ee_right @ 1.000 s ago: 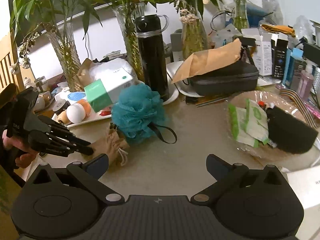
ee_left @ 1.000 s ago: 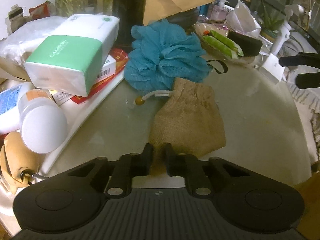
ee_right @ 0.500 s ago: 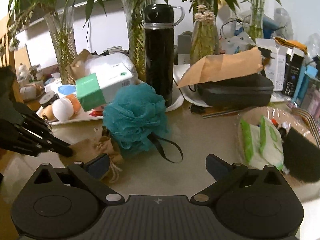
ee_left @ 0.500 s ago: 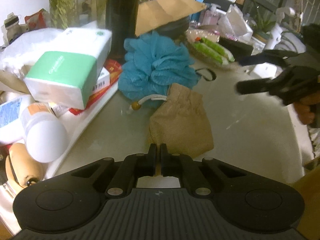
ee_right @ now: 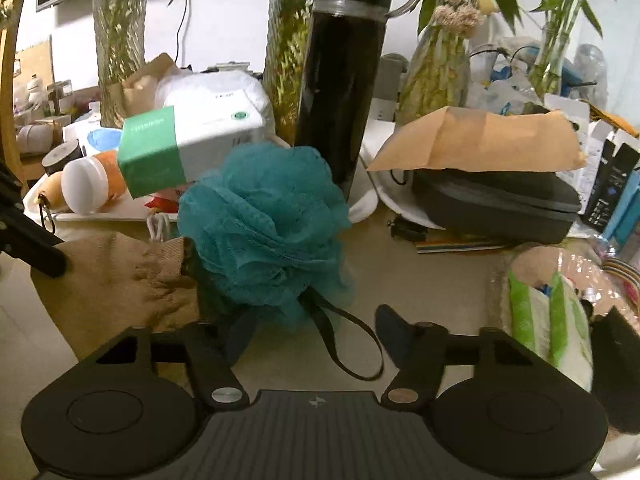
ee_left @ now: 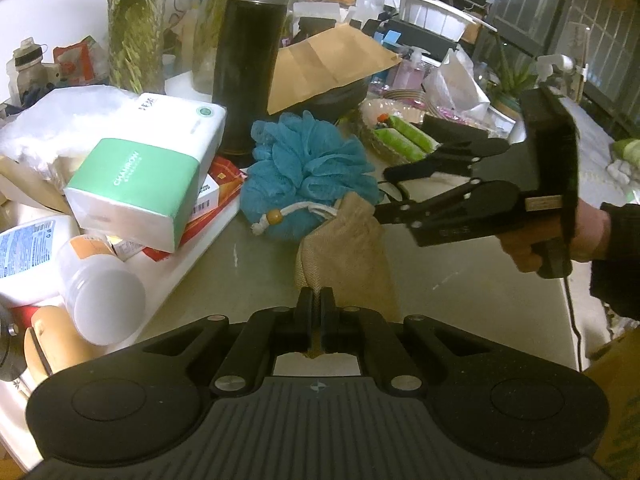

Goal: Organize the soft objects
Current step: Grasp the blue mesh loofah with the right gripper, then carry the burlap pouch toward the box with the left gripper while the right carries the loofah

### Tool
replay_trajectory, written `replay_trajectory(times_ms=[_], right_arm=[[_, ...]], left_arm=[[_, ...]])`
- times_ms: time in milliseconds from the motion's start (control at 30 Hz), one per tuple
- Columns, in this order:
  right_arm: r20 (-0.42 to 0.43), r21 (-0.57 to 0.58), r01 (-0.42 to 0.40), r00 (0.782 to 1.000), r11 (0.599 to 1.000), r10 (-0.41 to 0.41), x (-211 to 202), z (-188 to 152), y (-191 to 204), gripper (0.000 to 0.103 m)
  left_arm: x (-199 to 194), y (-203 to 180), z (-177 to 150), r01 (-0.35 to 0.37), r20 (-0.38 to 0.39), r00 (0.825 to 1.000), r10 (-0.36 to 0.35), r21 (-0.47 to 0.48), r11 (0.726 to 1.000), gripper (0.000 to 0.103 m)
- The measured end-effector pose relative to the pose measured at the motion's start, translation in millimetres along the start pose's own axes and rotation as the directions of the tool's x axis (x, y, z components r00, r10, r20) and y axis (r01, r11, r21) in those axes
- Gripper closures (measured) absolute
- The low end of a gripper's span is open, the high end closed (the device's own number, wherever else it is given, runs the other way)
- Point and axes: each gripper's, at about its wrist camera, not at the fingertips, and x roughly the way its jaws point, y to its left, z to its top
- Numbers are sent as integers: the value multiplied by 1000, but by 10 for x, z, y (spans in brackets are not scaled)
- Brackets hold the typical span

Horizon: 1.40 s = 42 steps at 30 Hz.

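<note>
A tan burlap drawstring pouch (ee_left: 344, 248) lies on the pale tabletop (ee_left: 460, 300), its neck against a blue mesh bath loofah (ee_left: 308, 168). My left gripper (ee_left: 316, 308) is shut on the pouch's near bottom edge, which is raised a little. In the right wrist view the loofah (ee_right: 264, 236) fills the centre, with the pouch (ee_right: 116, 276) to its left. My right gripper (ee_right: 312, 326) is closing, with the loofah's underside and black strap loop (ee_right: 348, 344) between its fingers; the pads do not press on them. In the left wrist view the right gripper (ee_left: 382, 194) points at the pouch's neck.
A green-and-white tissue pack (ee_left: 148, 184) and a white bottle (ee_left: 100, 292) crowd the left side. A black flask (ee_right: 344, 72) and glass vases (ee_right: 116, 40) stand behind the loofah. A brown envelope (ee_right: 480, 144) covers a black case; a basket of green packets (ee_right: 548, 312) sits at the right.
The right gripper swept in from the right to the loofah and pouch neck, and its jaws narrowed. The left gripper closed fully on the pouch's bottom edge and raised it slightly.
</note>
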Motion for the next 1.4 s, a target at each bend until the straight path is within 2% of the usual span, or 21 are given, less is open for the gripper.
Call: replay_trajectory(times_ms=[33, 100, 200, 700, 1100, 1400], right_arm=[[-15, 13, -14, 1000, 1000, 14, 37, 14, -6, 53], [-41, 26, -36, 998, 999, 37, 83, 32, -3, 85], [-40, 7, -17, 999, 1000, 18, 49, 49, 37, 97], [35, 71, 49, 998, 996, -52, -878, 108, -185, 99], [67, 96, 88, 993, 992, -94, -1704, 56, -144, 99], [122, 76, 117, 985, 990, -126, -2411, 167, 25, 99]], left_arm=[[-9, 7, 2, 1, 1, 1000, -1, -1, 1000, 99], [-9, 10, 0, 3, 2, 1000, -3, -7, 1000, 99], [-17, 11, -1, 4, 6, 1000, -4, -9, 1000, 99], [-148, -100, 34, 7, 47, 999, -6, -4, 1000, 99], [-619, -427, 180, -6, 101, 995, 3, 29, 1000, 99], [-1225, -764, 285, -65, 157, 986, 53, 68, 996, 99]])
